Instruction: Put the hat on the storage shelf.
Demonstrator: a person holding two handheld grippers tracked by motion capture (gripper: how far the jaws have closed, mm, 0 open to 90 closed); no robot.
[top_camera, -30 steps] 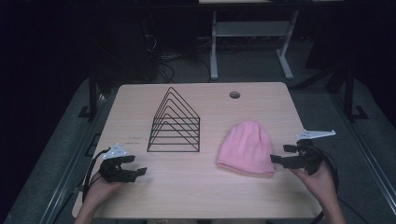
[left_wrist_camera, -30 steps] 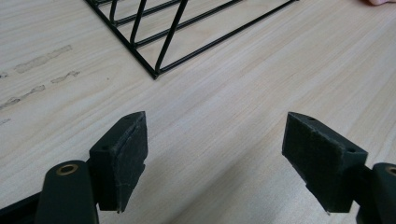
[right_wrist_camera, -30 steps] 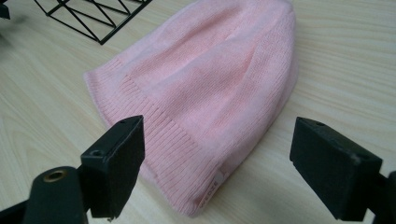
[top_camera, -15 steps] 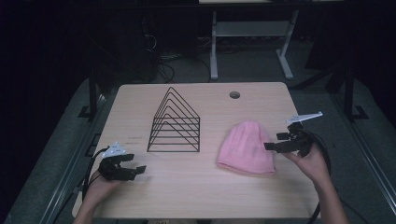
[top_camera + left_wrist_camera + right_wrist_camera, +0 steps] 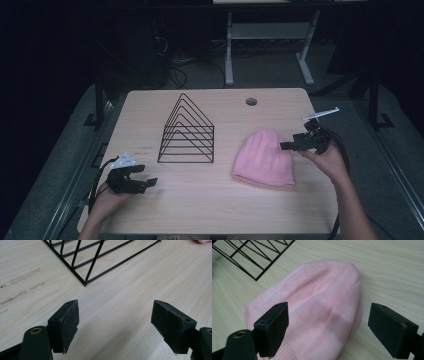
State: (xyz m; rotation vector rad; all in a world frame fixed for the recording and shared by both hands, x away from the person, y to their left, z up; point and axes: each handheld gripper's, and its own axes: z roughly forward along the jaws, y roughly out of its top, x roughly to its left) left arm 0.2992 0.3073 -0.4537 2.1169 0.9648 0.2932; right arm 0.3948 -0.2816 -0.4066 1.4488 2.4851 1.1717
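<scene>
Two grippers are at work over the pale wooden desk (image 5: pixel 210 200). A pink knitted beanie (image 5: pixel 263 159) lies flat right of the black wire triangular rack (image 5: pixel 187 132). Right gripper (image 5: pixel 292 145) hovers over the beanie's right edge, fingers wide apart, empty. Left gripper (image 5: pixel 145 183) rests near the front-left corner, fingers also spread, holding nothing.

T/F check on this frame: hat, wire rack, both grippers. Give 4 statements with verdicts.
1. The right gripper is open, hovering at the pink knit hat. True.
2. The left gripper is shut on the black wire rack. False: it is open, near the table's front left, holding nothing.
3. The hat hangs on the rack. False: it lies flat on the table, right of the rack.
4. The rack stands upright on the table. True.
</scene>
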